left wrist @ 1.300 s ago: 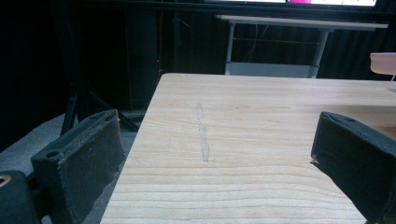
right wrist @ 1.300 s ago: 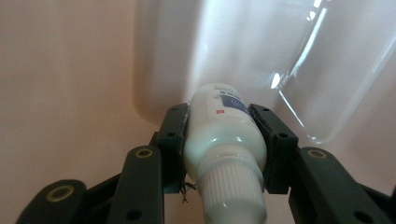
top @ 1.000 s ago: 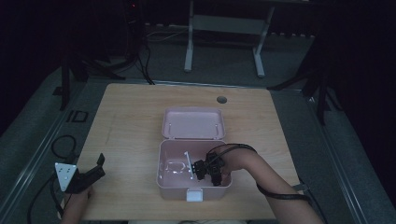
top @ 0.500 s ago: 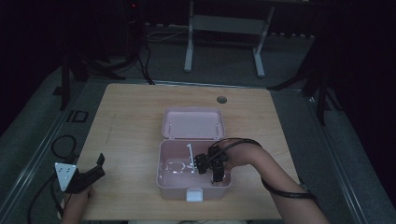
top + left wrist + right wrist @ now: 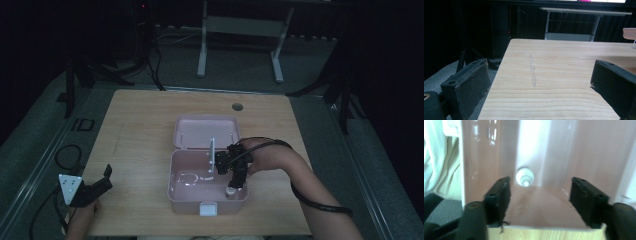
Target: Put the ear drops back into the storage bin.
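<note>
An open pink box [image 5: 172, 185] stands mid-table, its lid [image 5: 205, 131] laid back. My right gripper [image 5: 235, 177] reaches down inside the box's right half, jaws open and pointing toward the person's side. A small white round item [image 5: 231, 191] lies in the near right corner. In the right gripper view this white item [image 5: 525, 177] rests against the pink wall [image 5: 579, 150], just beyond the open right gripper [image 5: 540, 187] and nearer its left jaw. My left gripper [image 5: 97, 187] rests at the table's front left edge. The left gripper [image 5: 539, 72] is open and holds nothing.
A white latch [image 5: 208, 208] sits on the box's front wall. Something clear and glossy [image 5: 187, 177] lies on the box floor at left. A round hole [image 5: 237, 106] marks the back of the wooden table [image 5: 140, 135]. Cables [image 5: 67, 155] lie on the floor at left.
My right gripper has turned and shifted inside the box toward its near right corner, over the white item. The left gripper has stayed where it was.
</note>
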Motion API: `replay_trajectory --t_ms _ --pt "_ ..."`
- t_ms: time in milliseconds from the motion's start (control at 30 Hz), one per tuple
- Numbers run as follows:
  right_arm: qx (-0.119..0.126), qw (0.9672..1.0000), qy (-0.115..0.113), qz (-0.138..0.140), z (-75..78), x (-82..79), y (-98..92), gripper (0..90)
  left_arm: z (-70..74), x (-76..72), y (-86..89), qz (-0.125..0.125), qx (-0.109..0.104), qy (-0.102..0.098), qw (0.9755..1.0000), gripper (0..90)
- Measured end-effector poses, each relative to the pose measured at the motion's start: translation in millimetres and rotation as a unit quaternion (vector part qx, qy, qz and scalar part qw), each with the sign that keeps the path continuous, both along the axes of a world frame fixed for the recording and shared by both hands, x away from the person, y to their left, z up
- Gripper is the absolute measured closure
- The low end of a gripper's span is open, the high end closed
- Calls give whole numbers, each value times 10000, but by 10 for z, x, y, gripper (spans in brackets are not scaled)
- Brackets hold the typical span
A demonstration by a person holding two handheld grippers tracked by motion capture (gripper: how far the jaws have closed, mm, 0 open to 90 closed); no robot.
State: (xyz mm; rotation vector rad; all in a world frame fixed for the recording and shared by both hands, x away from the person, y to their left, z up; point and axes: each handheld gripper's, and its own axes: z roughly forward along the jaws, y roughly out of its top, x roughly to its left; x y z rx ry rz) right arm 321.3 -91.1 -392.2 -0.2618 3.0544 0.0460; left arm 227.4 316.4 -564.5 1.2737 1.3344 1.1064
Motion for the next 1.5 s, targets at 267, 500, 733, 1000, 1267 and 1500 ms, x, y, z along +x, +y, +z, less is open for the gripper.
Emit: replay_trajectory --t_ms 267,500,733,1000,1267,1500 --pt "499 9979 -157 -376 235 67 -205 136 0 0 0 4 -3 0 10000 24" --pt "762 9940 -344 -706 261 140 -436 135 -1 -1 -1 1 7 -11 10000 23" --pt "874 9894 -470 -1061 225 238 -658 138 -1 -1 -2 10 5 -22 10000 24" --pt "894 9858 -451 -1346 89 292 -868 141 -2 -6 0 3 21 -18 10000 24" --pt "975 9794 -471 -1706 -150 356 -1151 141 -2 -6 -3 14 23 -20 10000 23" --pt "1152 9704 -454 -2074 -465 404 -1330 140 -2 -5 -2 14 22 -19 10000 24"
